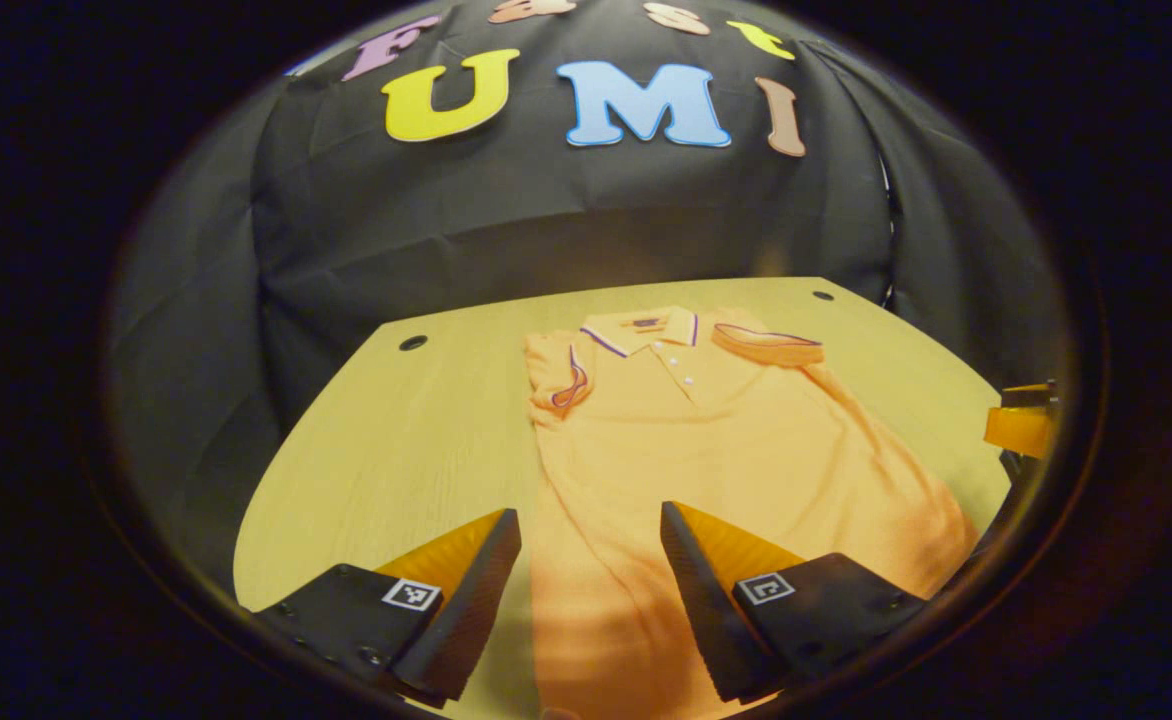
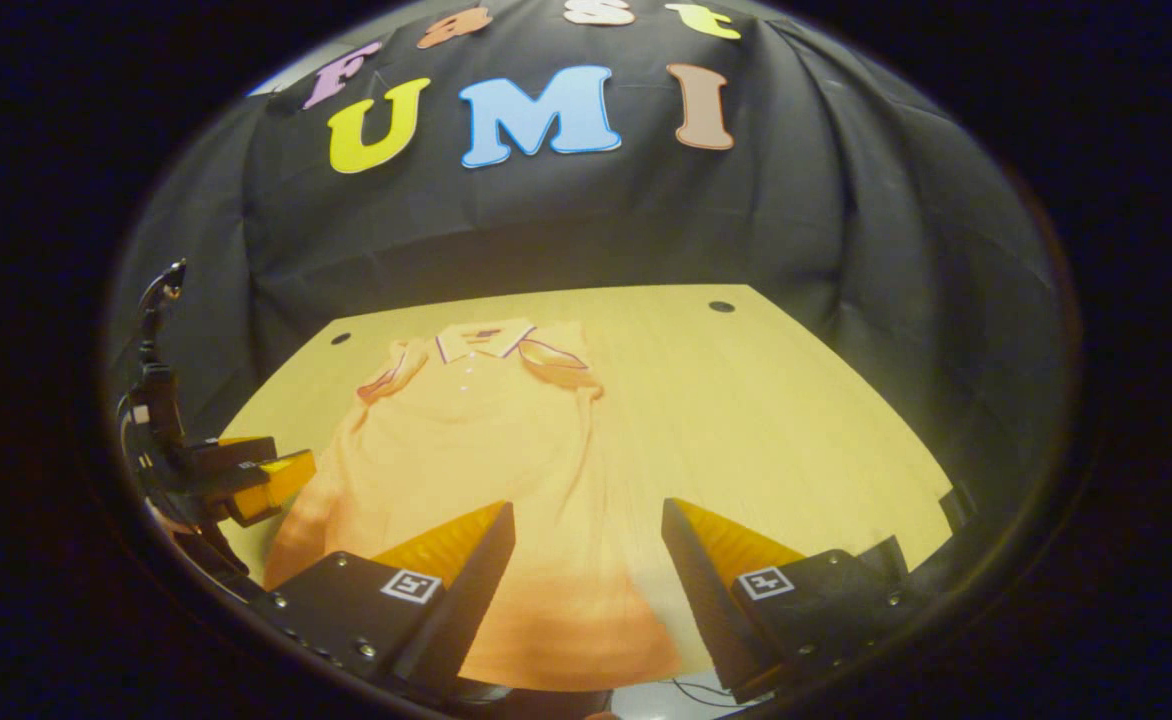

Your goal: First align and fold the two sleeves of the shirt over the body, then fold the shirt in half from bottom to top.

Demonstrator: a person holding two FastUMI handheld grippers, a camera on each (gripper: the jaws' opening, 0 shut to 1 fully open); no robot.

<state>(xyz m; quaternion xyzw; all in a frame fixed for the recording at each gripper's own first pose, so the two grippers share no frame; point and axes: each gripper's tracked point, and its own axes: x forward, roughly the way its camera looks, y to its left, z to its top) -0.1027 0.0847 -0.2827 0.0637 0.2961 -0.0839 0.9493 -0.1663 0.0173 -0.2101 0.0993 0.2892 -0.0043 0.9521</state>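
While both sleeves look folded over body, bottom-to-top fold remains. Left gripper (image 1: 591,560) released, hovering above hem at 6 o'clock. Shirt (image 1: 706,450) flat on table (image 1: 416,430), collar toward 12. Right gripper (image 2: 586,560) released, over lower right hem; contact probably none.

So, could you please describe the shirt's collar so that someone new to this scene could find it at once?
Start at the light wooden table in front of the black cloth wall. An orange polo shirt lies flat on it, both sleeves already folded over the body. The collar is at the shirt's far end, nearest the wall; its dark striped edging and the small white buttons just below it set it apart.
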